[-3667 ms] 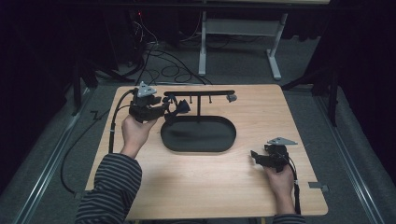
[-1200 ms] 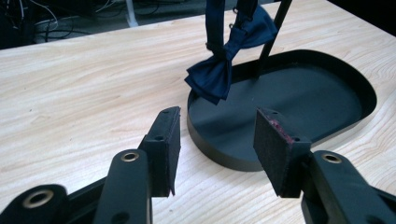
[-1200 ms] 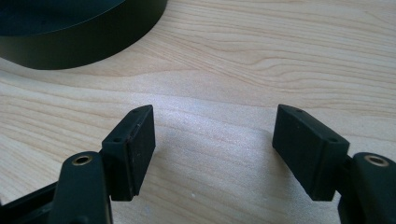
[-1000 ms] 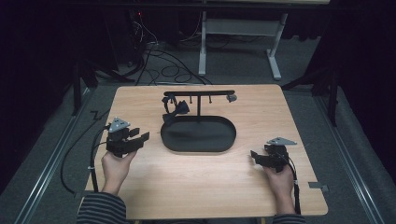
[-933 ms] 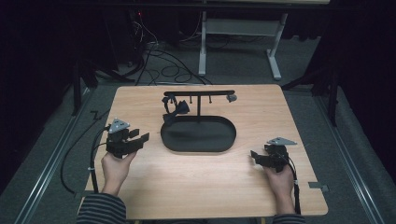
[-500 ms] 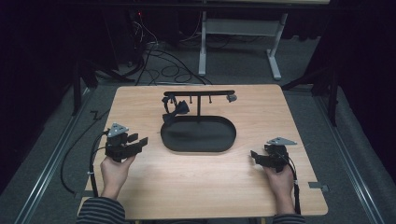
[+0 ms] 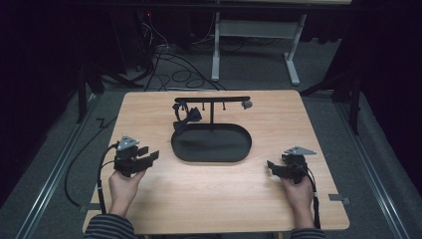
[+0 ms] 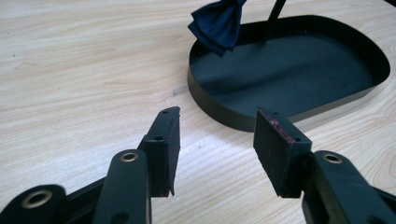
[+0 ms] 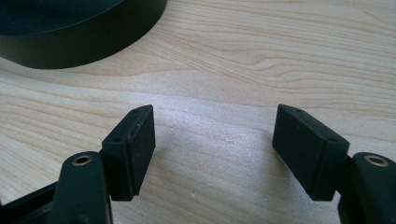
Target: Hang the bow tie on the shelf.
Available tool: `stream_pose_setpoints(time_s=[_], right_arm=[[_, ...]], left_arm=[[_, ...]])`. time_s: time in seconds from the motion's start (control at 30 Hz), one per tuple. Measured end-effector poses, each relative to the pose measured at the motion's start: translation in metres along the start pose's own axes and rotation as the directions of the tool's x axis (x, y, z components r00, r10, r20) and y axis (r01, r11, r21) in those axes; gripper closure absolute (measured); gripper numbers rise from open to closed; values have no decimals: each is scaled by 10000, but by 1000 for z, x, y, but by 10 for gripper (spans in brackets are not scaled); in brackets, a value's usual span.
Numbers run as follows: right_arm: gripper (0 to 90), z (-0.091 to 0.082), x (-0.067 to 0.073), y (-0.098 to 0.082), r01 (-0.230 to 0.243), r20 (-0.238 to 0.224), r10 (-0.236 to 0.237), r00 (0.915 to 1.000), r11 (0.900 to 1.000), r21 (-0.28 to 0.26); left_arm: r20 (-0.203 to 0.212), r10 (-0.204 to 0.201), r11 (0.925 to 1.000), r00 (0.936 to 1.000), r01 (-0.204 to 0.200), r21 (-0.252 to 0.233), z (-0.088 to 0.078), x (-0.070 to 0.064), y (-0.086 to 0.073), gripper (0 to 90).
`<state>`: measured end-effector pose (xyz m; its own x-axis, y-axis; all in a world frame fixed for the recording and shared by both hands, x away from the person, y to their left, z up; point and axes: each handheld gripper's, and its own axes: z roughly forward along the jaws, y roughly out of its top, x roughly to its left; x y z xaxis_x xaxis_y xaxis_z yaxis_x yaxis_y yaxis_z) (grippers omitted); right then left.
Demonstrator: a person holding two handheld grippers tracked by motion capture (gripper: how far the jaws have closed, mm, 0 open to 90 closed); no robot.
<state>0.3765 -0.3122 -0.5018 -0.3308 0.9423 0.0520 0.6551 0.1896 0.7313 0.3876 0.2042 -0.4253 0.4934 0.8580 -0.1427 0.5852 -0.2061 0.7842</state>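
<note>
A black oval tray (image 7: pixel 214 144) lies mid-table, with a black T-shaped stand (image 7: pixel 211 99) rising from its far rim. A dark blue bow tie (image 7: pixel 190 115) hangs from the left part of the stand's bar; in the left gripper view the bow tie (image 8: pixel 217 23) dangles over the tray (image 8: pixel 289 70) edge. My left gripper (image 7: pixel 148 153) rests low at the table's front left, open and holding nothing, its jaws (image 8: pixel 219 135) aimed at the tray's near end. At the front right my right gripper (image 7: pixel 271 168) is open too, over bare wood (image 9: pixel 215 135), the tray rim (image 9: pixel 70 42) ahead of it.
A small grey piece (image 7: pixel 246 104) hangs at the right end of the bar. The wooden table (image 7: pixel 209 199) has open surface in front of the tray. Beyond the far edge are cables (image 7: pixel 164 55) and a white frame (image 7: pixel 254 35) on the floor.
The left gripper has drawn back from the stand's left end, where the bow tie hangs, to the front left of the table. The right gripper has stayed put.
</note>
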Motion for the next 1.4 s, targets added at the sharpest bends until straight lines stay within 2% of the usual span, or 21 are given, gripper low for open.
stream_pose_setpoints(time_s=[0.43, 0.8, 1.4], right_arm=[[312, 0, 0, 0, 12, -1, -12, 10000, 10000, 3], [312, 0, 0, 0, 20, 7, -20, 10000, 10000, 5], [312, 0, 0, 0, -19, -19, 19, 10000, 10000, -2]], left_arm=[[290, -115, 9994, 9995, 105, 333, 11, -5, -12, 510], [461, 120, 9974, 9989, -153, 708, 22, -13, -19, 502], [871, 154, 9944, 9961, -244, 1027, 36, -24, -25, 502]])
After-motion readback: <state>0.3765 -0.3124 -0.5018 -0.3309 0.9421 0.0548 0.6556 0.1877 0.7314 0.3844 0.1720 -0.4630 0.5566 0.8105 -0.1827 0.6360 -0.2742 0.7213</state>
